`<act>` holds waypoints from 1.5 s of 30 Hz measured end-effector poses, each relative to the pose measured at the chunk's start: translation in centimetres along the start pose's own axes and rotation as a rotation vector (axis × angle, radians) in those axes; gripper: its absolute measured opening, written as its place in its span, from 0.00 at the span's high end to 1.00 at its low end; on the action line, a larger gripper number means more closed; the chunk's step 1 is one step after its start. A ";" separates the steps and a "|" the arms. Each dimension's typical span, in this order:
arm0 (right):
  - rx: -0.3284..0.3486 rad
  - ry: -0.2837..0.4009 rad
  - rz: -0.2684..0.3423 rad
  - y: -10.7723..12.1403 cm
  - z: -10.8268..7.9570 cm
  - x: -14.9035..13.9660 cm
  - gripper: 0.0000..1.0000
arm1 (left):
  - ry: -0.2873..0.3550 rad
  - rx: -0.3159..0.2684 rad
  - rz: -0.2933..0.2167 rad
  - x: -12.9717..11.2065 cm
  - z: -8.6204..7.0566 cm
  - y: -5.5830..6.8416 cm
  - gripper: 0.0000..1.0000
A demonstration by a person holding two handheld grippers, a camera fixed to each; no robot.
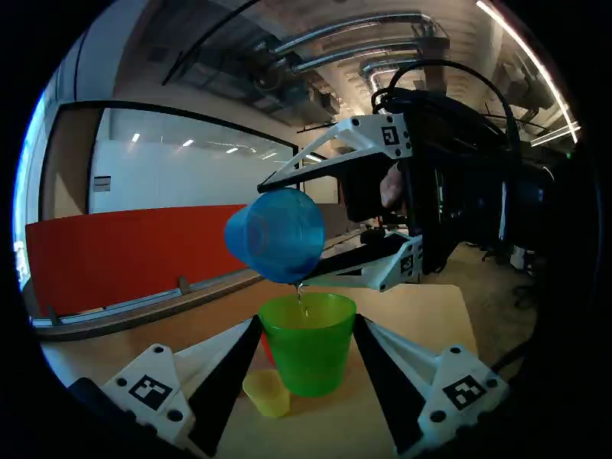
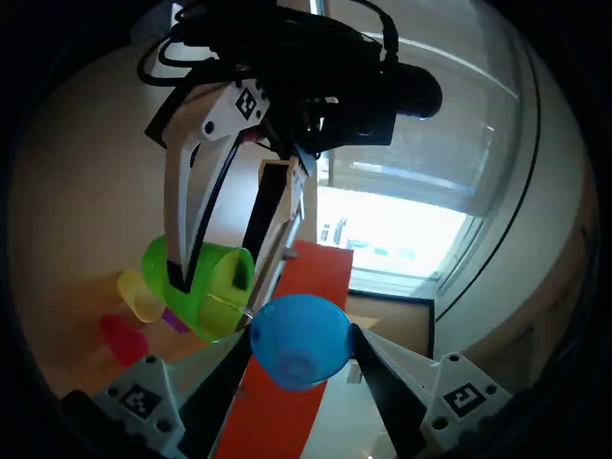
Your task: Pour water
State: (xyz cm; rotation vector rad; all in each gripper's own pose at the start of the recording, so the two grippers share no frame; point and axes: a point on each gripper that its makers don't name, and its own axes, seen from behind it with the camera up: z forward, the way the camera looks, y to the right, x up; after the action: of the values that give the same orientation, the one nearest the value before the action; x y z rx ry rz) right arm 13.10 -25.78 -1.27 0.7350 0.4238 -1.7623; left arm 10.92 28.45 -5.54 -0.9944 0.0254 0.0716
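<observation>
Wooden table (image 1: 428, 306) underneath, office behind. Left gripper (image 1: 307, 325) jaws clamp the green cup (image 1: 310, 359) upright as the catcher; right gripper (image 2: 300, 335) jaws squeeze the blue cup (image 2: 298, 356) tipped just above it, so water (image 1: 300, 294) dribbles straight in.

Small yellow cup (image 1: 267, 392) set on the pale worktop (image 1: 428, 306), red wall panel (image 1: 122, 252) seen behind, pipes (image 1: 359, 50) hung overhead, bright window (image 2: 398, 222).

Blue cup (image 1: 275, 236) aslant just above upright green cup (image 1: 309, 352) — thin trickle of water (image 1: 300, 294) between.
</observation>
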 end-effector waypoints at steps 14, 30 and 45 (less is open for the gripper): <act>-0.011 -0.003 -0.049 -0.2 -0.1 0.4 0.07 | -0.003 0.003 0.004 0.2 0.0 0.0 0.13; -0.014 -0.001 -0.048 -0.1 -0.3 0.0 0.07 | -0.006 0.002 0.005 0.1 0.1 0.1 0.13; -0.040 0.011 0.400 -0.1 -0.6 -2.7 0.07 | -0.007 0.011 -0.008 -0.5 -0.1 -0.1 0.13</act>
State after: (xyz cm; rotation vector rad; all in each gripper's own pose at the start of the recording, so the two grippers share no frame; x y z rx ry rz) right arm 13.65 -23.48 0.07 0.7440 0.2941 -1.3711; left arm 10.41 28.25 -5.48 -0.9828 0.0156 0.0668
